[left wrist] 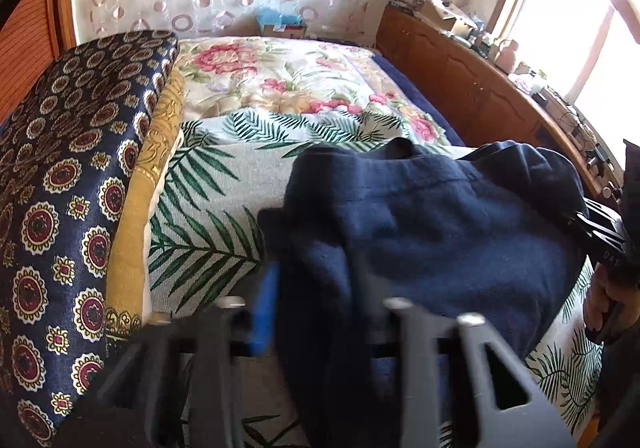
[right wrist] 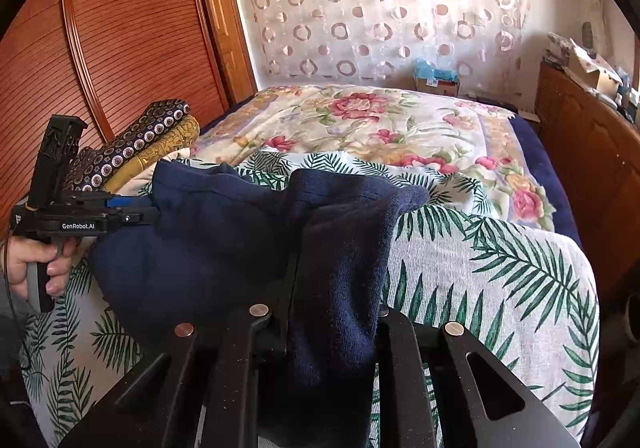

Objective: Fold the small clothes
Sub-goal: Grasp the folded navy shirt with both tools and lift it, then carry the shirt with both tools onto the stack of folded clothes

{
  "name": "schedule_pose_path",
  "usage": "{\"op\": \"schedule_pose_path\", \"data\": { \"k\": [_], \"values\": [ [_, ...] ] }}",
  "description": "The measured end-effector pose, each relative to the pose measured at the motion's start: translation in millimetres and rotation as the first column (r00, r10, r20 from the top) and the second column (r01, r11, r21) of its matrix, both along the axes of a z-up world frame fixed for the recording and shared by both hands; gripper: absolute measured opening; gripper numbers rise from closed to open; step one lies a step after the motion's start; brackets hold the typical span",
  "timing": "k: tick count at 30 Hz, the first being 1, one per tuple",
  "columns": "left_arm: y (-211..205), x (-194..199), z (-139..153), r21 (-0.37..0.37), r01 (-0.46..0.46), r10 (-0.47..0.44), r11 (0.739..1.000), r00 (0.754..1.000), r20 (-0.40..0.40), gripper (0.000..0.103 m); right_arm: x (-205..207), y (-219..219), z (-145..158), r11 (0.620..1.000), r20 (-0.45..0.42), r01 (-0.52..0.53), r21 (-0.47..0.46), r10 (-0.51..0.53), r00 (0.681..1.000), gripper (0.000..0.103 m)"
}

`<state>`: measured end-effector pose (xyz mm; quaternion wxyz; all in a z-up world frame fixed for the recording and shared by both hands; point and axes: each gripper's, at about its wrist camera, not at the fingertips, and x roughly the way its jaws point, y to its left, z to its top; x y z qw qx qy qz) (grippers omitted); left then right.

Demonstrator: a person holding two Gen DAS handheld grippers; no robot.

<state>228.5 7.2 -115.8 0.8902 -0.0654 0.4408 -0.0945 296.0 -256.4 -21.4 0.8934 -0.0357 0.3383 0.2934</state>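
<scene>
A bed fills both views; a floral quilt covers its far part, and a white spread with green palm leaves covers the near part; a wooden cabinet runs along the bed's right side, its top crowded with small items too blurred to identify; a ribbed wooden wardrobe door stands to the left, and a sheer curtain with ring pattern hangs behind the bed.

Stacked cushions lie at the left edge of the bed: a navy medallion-print cushion on top of a mustard-yellow one.

The navy blue garment lies bunched on the palm-leaf spread, stretched between the two grippers.

The right gripper stands narrow, its jaws clamped on a gathered fold at the garment's right end.

The left gripper stands narrow, fabric bunched between the jaws and pinched; a blue pad shows on its left finger; in the right wrist view it meets the garment's left edge, held by a hand.
</scene>
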Motion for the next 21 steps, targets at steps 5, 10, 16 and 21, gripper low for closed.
{"op": "schedule_pose_path", "data": {
  "k": [5,10,16,21],
  "values": [
    [-4,-16,21,0.009,0.009,-0.010,1.000,0.998,0.066,0.011,-6,-1,5,1.000,0.030,-0.007,0.002,0.007,1.000,0.016],
    [-4,-44,63,-0.031,0.016,-0.011,0.999,0.984,0.180,0.010,-20,0,27,1.000,0.103,-0.006,0.018,0.004,0.995,0.016],
    [16,-80,112,-0.059,-0.018,0.036,0.998,0.950,0.309,0.010,-19,12,73,0.997,0.201,-0.071,0.029,0.063,0.978,0.016],
    [48,-111,138,-0.049,-0.118,0.128,0.992,0.914,0.386,0.010,-4,64,114,0.978,0.283,-0.209,-0.018,0.206,0.937,0.016]
  ]
}}
